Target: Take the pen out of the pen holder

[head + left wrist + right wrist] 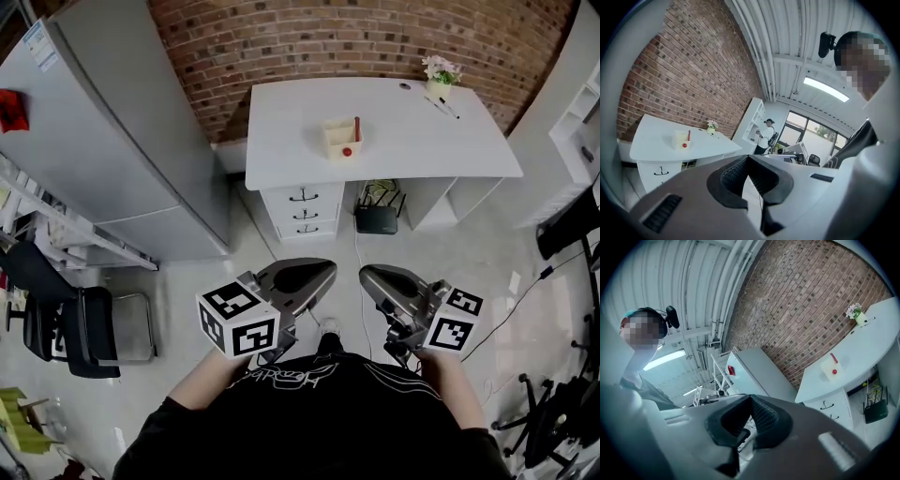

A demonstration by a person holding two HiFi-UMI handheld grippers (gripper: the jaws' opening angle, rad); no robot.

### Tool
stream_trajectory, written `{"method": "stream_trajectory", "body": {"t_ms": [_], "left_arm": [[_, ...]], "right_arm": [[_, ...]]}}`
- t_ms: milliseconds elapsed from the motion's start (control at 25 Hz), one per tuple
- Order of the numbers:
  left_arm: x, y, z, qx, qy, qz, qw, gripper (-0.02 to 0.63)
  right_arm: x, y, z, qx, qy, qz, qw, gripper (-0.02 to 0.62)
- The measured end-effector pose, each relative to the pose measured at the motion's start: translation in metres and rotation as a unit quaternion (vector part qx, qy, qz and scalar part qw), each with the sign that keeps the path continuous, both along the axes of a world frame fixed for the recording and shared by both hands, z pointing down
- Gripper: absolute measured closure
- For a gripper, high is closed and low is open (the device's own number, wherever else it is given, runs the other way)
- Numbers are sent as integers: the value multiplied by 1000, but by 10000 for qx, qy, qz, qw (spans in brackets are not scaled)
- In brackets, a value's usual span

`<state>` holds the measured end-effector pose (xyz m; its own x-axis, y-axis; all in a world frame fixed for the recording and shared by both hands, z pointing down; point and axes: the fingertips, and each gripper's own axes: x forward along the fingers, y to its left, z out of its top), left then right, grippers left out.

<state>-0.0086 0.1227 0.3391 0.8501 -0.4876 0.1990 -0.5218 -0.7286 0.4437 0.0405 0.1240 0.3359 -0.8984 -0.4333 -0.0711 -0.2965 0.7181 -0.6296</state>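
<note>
A head view looks steeply down across an office floor toward a red brick wall point(356, 37). A tall grey metal cabinet point(122, 131) stands at the left.

A white desk with three drawers point(394, 155) sits against the wall. It is well apart from the person, who holds both tools low in front of the body. This looks like the approach, with the reach not yet begun.

The left gripper point(305, 278) and right gripper point(389, 281) are grey two-jaw tools with marker cubes. They sit side by side and aim toward the desk. Each gripper view shows its ribbed jaws pressed together with nothing between them. That is probably because there is nothing within reach to grasp.

A black router point(377, 218) sits in the open space under the desk. A small pot of pale flowers point(441, 80) stands at the desk's far right corner, away from the work.

The cream box-shaped pen holder point(340, 138) stands alone near the middle of the desk, with bare surface all round it. It has a round red dot on its front.

The slim red pen point(356, 127) stands nearly upright in the holder's right side. Its upper end rises above the rim, which should give the jaws something to pinch.
</note>
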Motion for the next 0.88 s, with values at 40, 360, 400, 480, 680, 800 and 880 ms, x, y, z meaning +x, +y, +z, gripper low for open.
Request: {"method": "stream_trajectory", "body": {"t_ms": [40,360,400,480,680,800,880], "left_arm": [[1,-11,1,-25,-12,-28,10000,601],[14,-89,3,-70,-134,-185,9997,601],[16,-97,3,-55,-150,-205,9997,601],[20,-108,1,-4,-167,-251,9995,601],[22,-126,-5,124,-152,-381,9991,601],[19,-128,-4,109,-172,-393,9990,601],[17,-130,-4,100,-167,-408,9990,601]], "right_arm": [[1,-11,1,-15,-15,-19,10000,592],[16,-93,0,-5,-157,-151,9998,592],[18,-100,-1,15,-166,-179,9997,592],[21,-112,-2,64,-189,-236,9995,592],[25,-132,-9,202,-197,-320,9991,592],[24,-134,-10,199,-198,-316,9991,592],[23,-135,-9,186,-177,-325,9991,592]]}}
